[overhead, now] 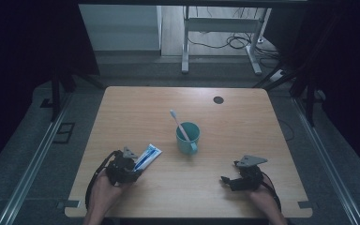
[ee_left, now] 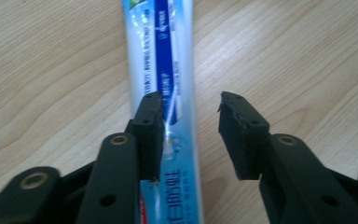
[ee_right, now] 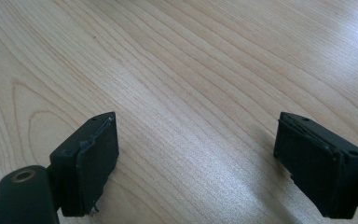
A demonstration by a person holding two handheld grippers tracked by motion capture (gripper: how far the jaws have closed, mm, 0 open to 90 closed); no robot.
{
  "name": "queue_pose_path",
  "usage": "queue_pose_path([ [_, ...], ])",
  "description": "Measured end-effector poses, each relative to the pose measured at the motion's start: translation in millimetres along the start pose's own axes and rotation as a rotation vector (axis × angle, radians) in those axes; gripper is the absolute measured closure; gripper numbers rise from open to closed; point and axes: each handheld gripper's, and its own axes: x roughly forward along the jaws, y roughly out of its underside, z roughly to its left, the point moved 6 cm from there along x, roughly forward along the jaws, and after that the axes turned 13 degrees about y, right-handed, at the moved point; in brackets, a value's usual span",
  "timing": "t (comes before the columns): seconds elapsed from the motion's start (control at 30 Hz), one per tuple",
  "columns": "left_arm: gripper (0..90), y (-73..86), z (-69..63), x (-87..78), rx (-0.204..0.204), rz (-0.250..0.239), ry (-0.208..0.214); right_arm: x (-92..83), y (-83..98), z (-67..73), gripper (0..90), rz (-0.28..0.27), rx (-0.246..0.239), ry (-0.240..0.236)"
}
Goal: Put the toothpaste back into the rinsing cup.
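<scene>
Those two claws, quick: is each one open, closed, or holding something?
Left claw: open, its fingers apart over the toothpaste tube lying on the table, not gripping it.
Right claw: open wide, holding nothing.

Table (overhead: 243, 140): pale wood-grain top, smooth, with a soft satin sheen (grain lines plain in both gripper views). Toothpaste tube (ee_left: 165, 70): glossy plastic, white and blue print, light streak along its length. Left gripper (ee_left: 191, 135): matt black plastic jaws, brass-coloured metal rivets; pads dull, rubbery, edges slightly ragged. Right gripper (ee_right: 196, 158): same matt black finish. Cup (overhead: 188, 138): smooth teal plastic, faint shine. Toothbrush (overhead: 179, 124): pale plastic.
</scene>
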Motion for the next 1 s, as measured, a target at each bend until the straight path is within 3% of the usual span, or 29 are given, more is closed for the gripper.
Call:
queue_pose_path([
  [0.27, 45.4, -2.6, 11.0, 8.0, -0.053, 0.099, 0.045, 0.0, 0.0, 0.1, 13.7, 0.001, 0.001, 0.000],
  [0.47, 37.4, -7.7, 15.8, 17.2, -0.081, 0.185, 0.044, 0.0, 0.0, 0.0, 13.8, 0.000, 0.000, 0.000],
  [1.0, 35.6, -22.1, 23.7, 33.0, -0.102, 0.398, 0.014, -0.1, 0.1, 0.2, 13.7, 0.002, 0.002, 0.000],
])
